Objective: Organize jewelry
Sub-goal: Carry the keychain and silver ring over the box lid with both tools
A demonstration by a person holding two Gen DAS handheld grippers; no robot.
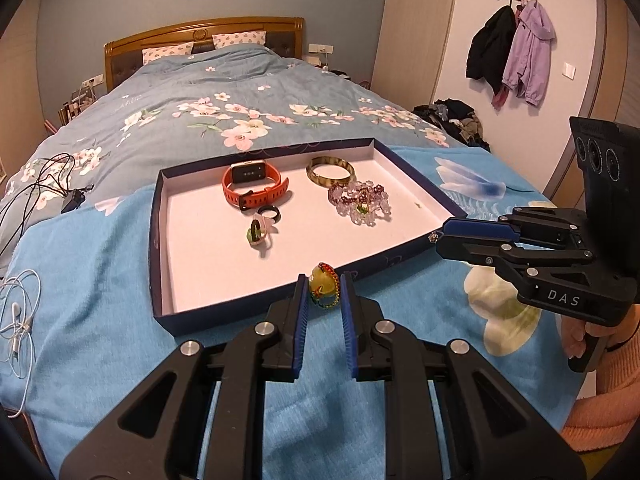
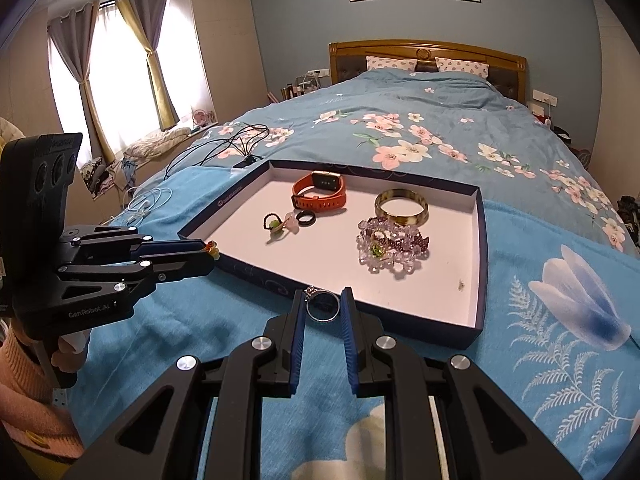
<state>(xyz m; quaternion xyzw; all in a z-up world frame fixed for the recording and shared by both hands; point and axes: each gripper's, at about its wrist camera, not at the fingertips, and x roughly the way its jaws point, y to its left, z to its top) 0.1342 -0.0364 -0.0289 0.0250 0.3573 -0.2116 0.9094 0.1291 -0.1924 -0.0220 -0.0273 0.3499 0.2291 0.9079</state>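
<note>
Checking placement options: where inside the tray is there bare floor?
In the tray: the near strip along the front wall and the near-left corner lie bare. Crowded: far half, with orange watch, bangle, bead bracelets and small rings.

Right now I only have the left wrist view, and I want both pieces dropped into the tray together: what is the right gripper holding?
Observer: The right gripper is shut on a silver ring with a small clear stone.
Operator: Is it over the tray?
Observer: The ring sits right at the tray's near wall, not clearly past it.
Operator: And my side?
Observer: Seen side-on, the left gripper holds the yellow pendant by that wall's outer face.
</note>
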